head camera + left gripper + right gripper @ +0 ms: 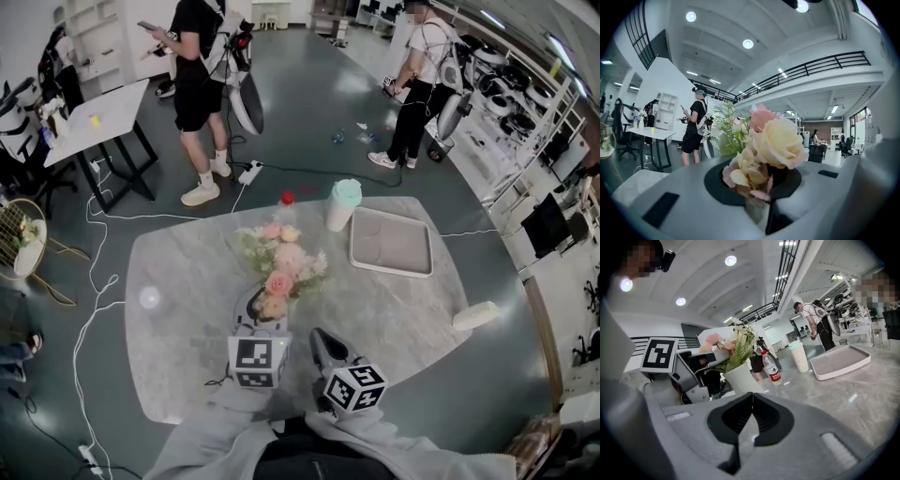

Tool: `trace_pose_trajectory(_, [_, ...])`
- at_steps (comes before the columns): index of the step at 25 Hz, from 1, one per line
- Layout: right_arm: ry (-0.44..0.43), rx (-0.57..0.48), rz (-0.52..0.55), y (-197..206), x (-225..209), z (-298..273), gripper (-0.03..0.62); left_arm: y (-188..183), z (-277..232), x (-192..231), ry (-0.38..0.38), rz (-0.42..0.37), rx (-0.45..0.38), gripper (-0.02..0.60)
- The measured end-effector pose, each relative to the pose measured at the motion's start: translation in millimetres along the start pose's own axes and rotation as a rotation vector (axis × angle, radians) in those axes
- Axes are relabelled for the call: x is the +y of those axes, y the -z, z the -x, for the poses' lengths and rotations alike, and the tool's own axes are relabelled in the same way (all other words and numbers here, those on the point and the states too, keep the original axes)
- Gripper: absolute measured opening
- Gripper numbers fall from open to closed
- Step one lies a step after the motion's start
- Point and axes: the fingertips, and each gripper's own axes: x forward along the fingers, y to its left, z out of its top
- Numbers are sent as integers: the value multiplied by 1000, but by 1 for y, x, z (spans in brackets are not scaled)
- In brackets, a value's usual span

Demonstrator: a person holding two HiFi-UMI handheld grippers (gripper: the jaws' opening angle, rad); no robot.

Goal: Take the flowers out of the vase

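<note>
Flowers (279,270) upright in vase (739,379), stems in pinch of left tongs (758,210); right tongs (751,419) together, empty.

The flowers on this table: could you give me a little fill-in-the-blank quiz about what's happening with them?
1. The left tool has its jaws ___ on the flowers.
2. The right tool holds ___.
3. The bottle near the vase has a ___ cap.
4. The tray on the table is ___.
Missing words: closed; nothing; red; empty.
</note>
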Motion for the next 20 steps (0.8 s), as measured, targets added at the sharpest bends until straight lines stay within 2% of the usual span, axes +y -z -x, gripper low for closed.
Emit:
trace_pose_trajectory(15, [-16, -11, -4, -2, 6, 3, 2, -34, 15, -11, 61, 29, -27, 80])
trace_pose_trajectory(20, [-21, -17, -3, -4, 9, 1, 2, -56, 23, -14, 98, 14, -53, 80])
